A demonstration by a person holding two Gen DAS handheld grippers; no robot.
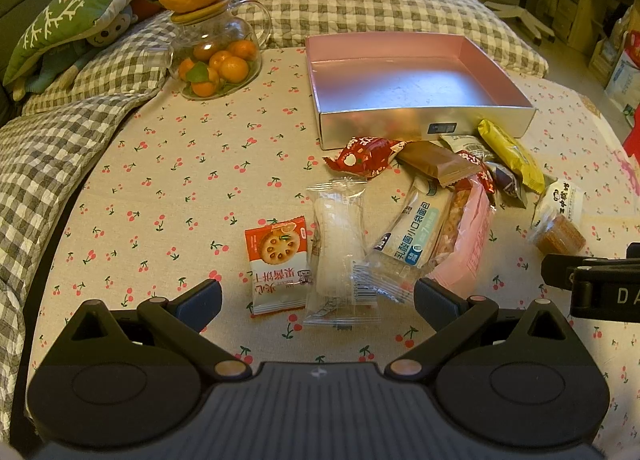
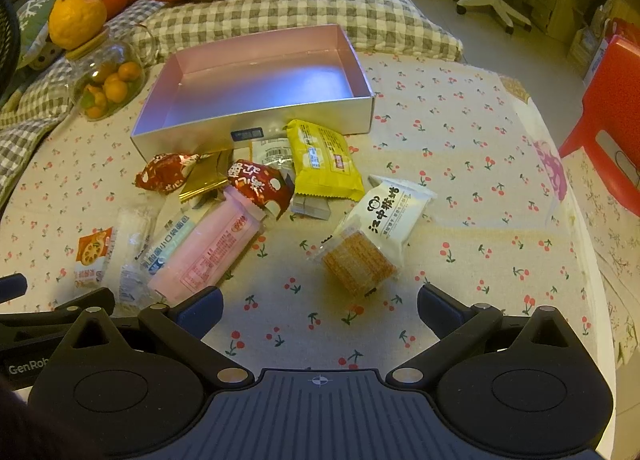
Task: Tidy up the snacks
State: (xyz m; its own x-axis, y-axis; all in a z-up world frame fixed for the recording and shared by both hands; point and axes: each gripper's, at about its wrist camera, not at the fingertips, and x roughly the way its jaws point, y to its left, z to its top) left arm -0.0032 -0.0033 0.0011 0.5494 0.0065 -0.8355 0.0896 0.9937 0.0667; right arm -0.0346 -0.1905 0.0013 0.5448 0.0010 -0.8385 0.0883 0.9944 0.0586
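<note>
An empty pink box [image 1: 404, 83] [image 2: 260, 75] stands on the cherry-print cloth. Several snack packs lie in front of it. My left gripper [image 1: 318, 304] is open, just short of an orange biscuit pack [image 1: 278, 264] and a clear pack [image 1: 340, 256]. A bread pack [image 1: 416, 232], a pink pack [image 2: 208, 248], a brown pack [image 1: 438, 163], red packs [image 1: 364, 155] [image 2: 260, 185] and a yellow pack [image 2: 324, 159] lie beyond. My right gripper [image 2: 320, 308] is open, just short of a white cracker pack [image 2: 372, 236].
A glass jar of small oranges [image 1: 216, 55] with a big orange on its lid stands at the back left. Checked bedding and cushions [image 1: 60, 99] lie left and behind. A red stool [image 2: 612, 99] stands at the right past the edge.
</note>
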